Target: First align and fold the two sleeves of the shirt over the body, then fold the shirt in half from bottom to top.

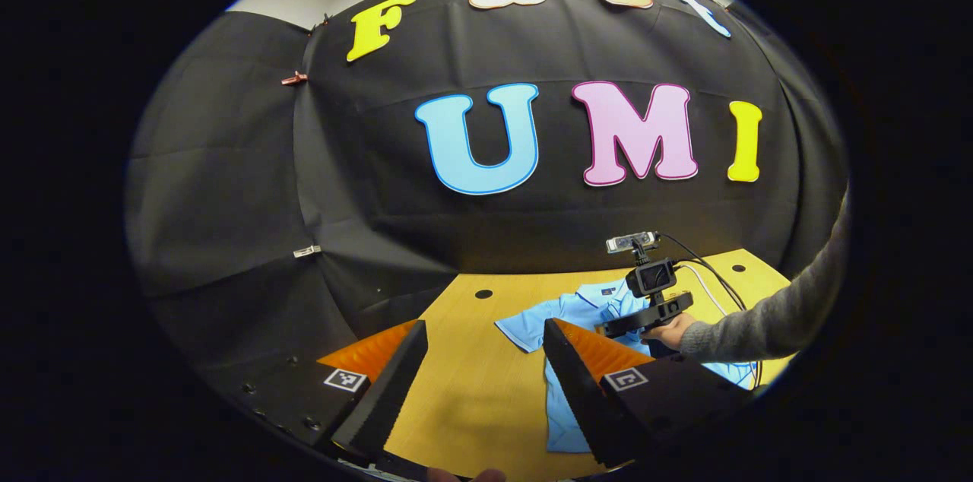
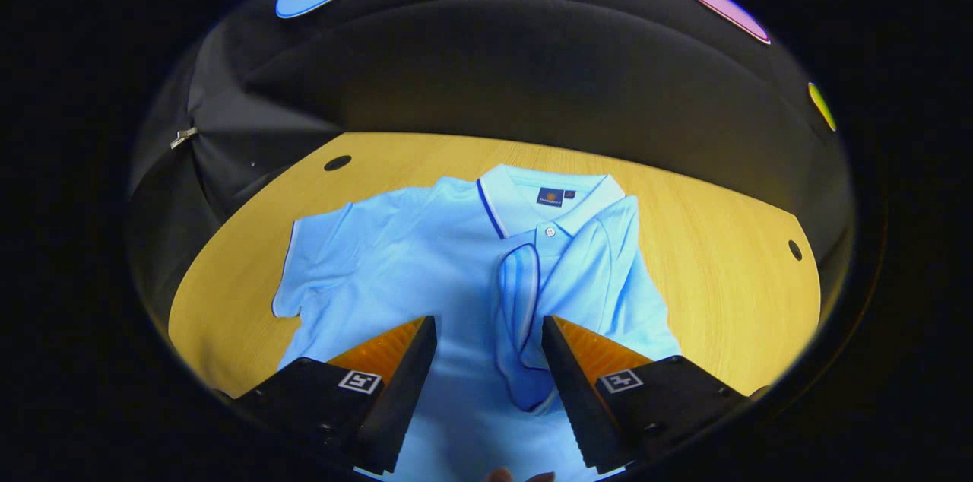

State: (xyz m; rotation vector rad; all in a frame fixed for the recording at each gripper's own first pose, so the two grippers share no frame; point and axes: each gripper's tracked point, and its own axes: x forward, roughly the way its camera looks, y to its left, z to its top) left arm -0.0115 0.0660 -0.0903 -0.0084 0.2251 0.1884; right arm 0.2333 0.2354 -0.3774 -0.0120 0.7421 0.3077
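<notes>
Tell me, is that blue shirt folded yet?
Partly: the shirt has one sleeve folded over its body, the other sleeve still spread.

Right gripper view: shirt (image 2: 426,269) hem is running out of frame at the bottom, lower body sitting hidden behind the right gripper (image 2: 486,360) fingers. Collar label is reading too small. Left gripper view: right-hand part of the shirt is hiding behind the sleeve (image 1: 783,315), hand (image 1: 669,330) and the left gripper (image 1: 486,383) finger.

Left hand-held gripper (image 1: 486,383) and right hand-held gripper (image 2: 486,383), each with fingers spread wide and gripping nothing.
</notes>
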